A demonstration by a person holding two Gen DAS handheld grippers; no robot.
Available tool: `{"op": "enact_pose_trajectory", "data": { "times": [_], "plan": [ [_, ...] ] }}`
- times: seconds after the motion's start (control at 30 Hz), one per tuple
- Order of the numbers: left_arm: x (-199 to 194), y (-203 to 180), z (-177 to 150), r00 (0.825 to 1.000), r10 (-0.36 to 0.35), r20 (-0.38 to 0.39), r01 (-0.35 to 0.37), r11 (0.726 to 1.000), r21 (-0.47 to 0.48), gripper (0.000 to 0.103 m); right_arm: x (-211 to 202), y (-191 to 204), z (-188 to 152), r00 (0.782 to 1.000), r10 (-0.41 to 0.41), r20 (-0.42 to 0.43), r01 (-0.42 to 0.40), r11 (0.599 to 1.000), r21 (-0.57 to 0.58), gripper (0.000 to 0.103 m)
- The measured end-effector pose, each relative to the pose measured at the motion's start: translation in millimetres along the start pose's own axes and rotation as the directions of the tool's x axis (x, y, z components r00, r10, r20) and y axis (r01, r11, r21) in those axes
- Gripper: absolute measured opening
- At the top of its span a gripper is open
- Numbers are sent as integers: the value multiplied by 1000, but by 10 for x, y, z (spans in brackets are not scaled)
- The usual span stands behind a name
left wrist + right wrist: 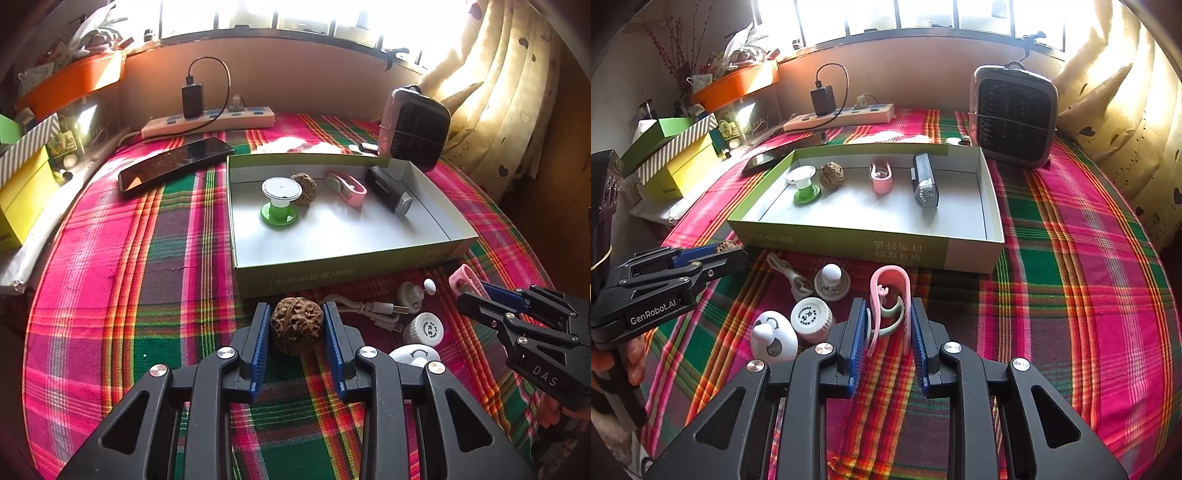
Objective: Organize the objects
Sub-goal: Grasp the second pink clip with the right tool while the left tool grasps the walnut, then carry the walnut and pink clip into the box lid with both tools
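My left gripper point(295, 325) is shut on a brown walnut point(296, 325), just in front of the shallow green-sided box point(295, 280). My right gripper point(888, 325) is shut on a pink clip point(892, 295) on the plaid cloth, in front of the box point(849, 243). Inside the box lie a green spool point(279, 201), a second walnut point(304, 188), a second pink clip point(347, 190) and a black cylinder light point(389, 194). On the cloth between the grippers are a white cable point(364, 308), a white round knob piece point(832, 282), a white cap point(812, 319) and a white face-shaped piece point(774, 338).
A black phone point(173, 162) lies left of the box. A power strip point(208, 122) with a charger runs along the back wall. A small heater point(413, 129) stands at back right. Yellow and striped boxes point(676, 162) sit on the left ledge. A curtain point(498, 92) hangs on the right.
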State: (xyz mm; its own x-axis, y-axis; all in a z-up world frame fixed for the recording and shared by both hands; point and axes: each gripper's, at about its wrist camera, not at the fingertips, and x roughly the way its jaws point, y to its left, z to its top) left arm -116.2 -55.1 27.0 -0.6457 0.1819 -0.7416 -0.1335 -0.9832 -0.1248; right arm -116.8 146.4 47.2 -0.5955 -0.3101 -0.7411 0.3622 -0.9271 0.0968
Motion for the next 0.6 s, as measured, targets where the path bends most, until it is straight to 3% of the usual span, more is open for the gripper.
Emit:
{"op": "enact_pose_trajectory", "data": {
  "times": [0.6],
  "plan": [
    [-21,1,345,999,-2,32,2,1000,17,27,81,-25,524,1000,4,31,-3,1000,-26,24]
  ]
}}
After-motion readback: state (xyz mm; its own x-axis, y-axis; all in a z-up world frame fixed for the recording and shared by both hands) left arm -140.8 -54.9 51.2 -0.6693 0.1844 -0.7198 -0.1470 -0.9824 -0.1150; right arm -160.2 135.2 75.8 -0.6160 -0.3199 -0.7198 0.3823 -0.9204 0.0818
